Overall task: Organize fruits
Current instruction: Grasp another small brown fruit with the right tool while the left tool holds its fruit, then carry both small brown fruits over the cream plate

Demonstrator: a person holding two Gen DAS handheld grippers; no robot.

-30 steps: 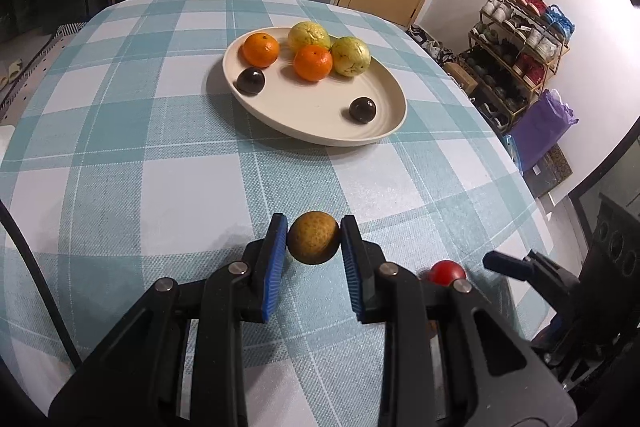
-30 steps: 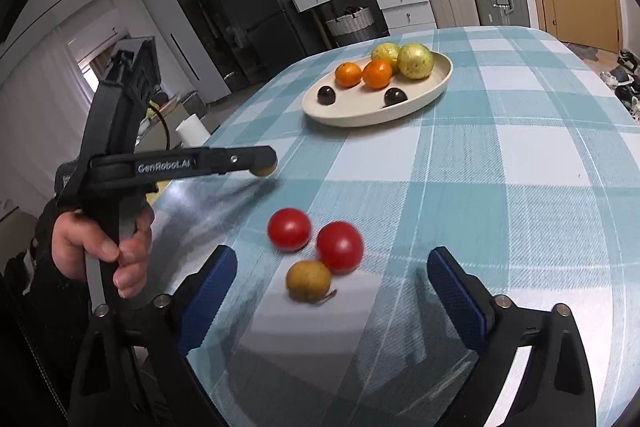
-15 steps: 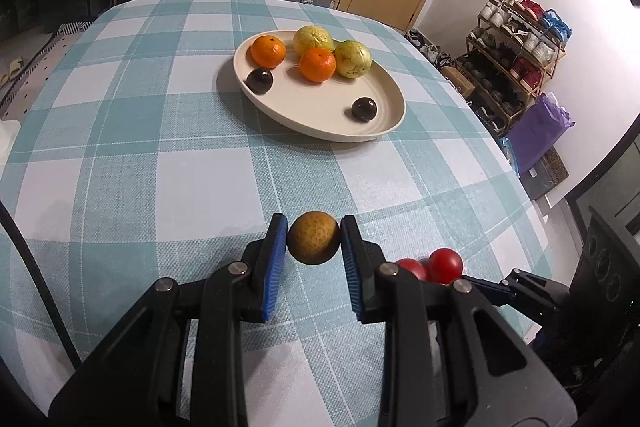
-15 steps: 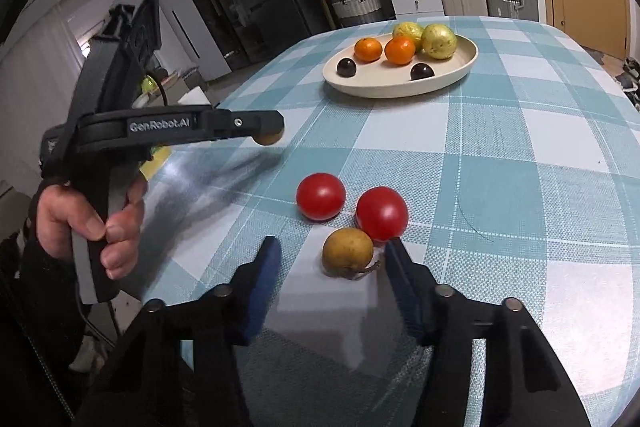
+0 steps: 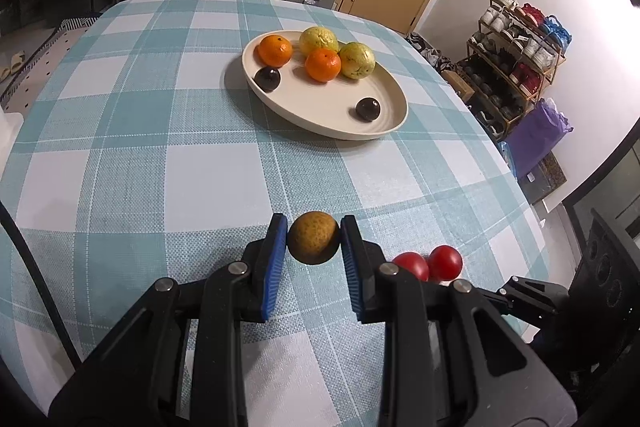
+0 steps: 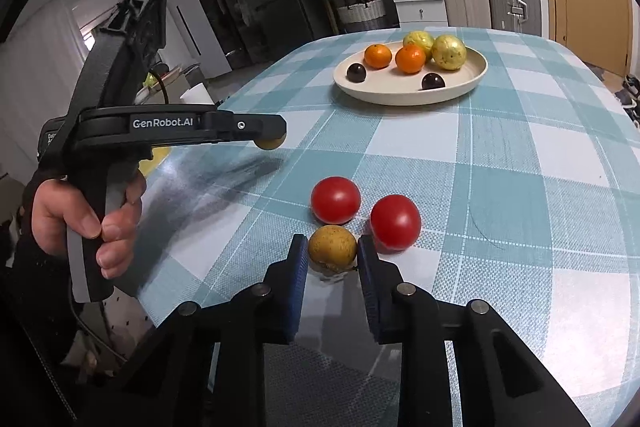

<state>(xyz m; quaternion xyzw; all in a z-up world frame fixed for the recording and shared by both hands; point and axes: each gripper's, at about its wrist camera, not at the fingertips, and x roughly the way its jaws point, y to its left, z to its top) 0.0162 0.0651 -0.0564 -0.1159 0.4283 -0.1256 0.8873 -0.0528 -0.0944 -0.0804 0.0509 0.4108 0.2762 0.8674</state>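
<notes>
While the left gripper (image 5: 313, 242) holds a brown round fruit (image 5: 313, 242) clamped above the checked tablecloth (image 5: 160, 155), the right gripper (image 6: 332, 247) is clamped on a second brown fruit (image 6: 332, 247) resting on the cloth just beside two tomatoes (image 6: 335, 199); oranges (image 6: 410, 60) lie on the plate (image 6: 400, 98) beyond.

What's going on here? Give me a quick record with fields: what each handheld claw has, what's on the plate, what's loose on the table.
left gripper: shut on a brown round fruit, held above the cloth
right gripper: shut on a second brown fruit, low at the table
plate: two oranges, two yellow-green fruits, two dark plums
loose on checked tablecloth: two red tomatoes
</notes>
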